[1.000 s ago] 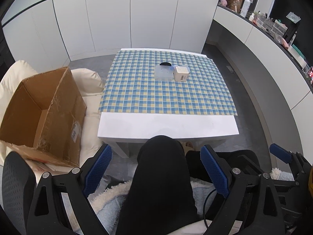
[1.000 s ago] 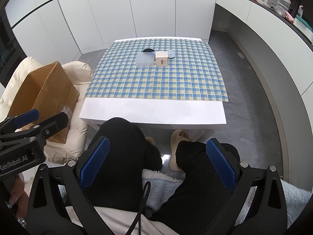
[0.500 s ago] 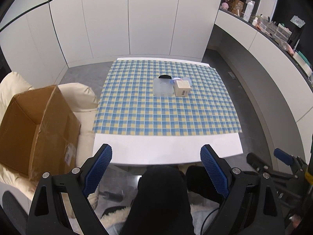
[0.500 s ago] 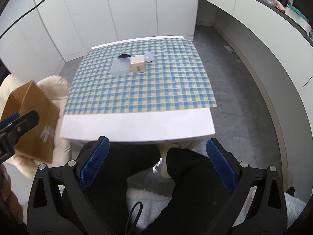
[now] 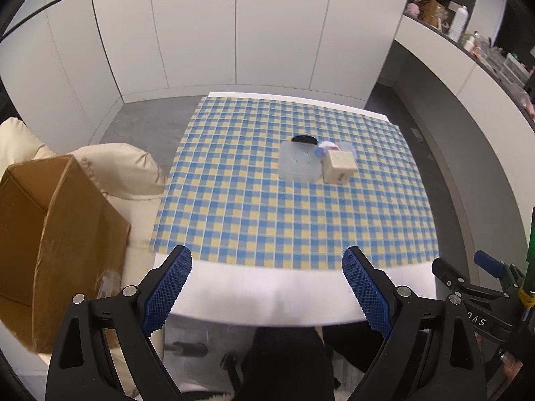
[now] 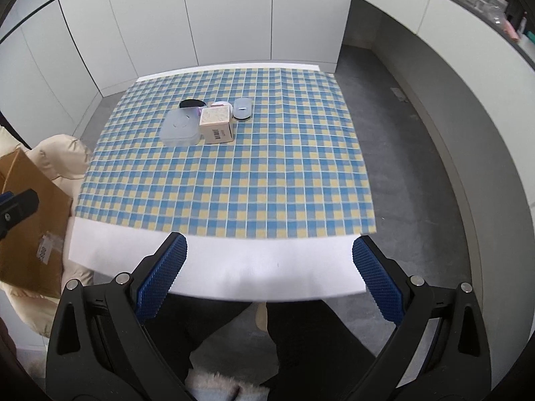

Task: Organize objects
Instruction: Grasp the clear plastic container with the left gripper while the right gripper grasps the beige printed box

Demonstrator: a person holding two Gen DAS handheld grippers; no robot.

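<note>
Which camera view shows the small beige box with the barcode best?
The right wrist view: the beige box is sharp there, its barcode readable as a label, standing beside the clear container. In the left wrist view the box is blurred by motion and its print is indistinct.

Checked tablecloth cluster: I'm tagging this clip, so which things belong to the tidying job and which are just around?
For the job:
clear lidded container
small carton
round blue case
black oval item

Just around:
cardboard box
cream cushion
shelf clutter
</note>
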